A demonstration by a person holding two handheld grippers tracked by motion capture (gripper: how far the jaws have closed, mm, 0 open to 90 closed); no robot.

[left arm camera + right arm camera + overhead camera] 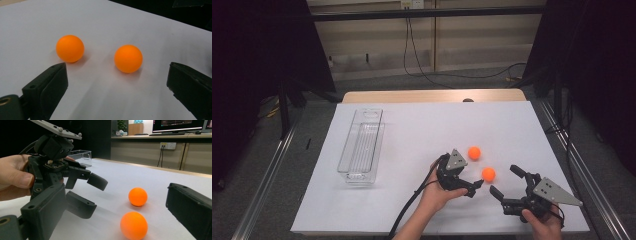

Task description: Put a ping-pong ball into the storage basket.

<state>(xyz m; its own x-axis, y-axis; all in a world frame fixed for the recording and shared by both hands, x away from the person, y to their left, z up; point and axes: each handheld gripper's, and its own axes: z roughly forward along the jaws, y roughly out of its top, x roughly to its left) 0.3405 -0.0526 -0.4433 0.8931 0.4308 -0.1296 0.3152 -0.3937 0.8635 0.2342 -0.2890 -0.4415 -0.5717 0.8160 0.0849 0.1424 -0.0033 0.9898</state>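
Two orange balls lie on the white sheet: a farther ball (474,152) (70,48) (138,196) and a nearer ball (488,173) (128,58) (133,225). My left gripper (472,173) (117,75) (100,196) is open, held low just left of the nearer ball, with both balls ahead of its spread jaws and touching neither. Right of the nearer ball my right gripper (506,181) (116,190) is also open. It points left, and the nearer ball sits a little ahead between its jaws, untouched.
A clear plastic bin (362,147) (81,155) stands empty on the left of the white sheet (422,125). The wooden table edge (432,96) shows at the back. Metal frame rails run along both sides.
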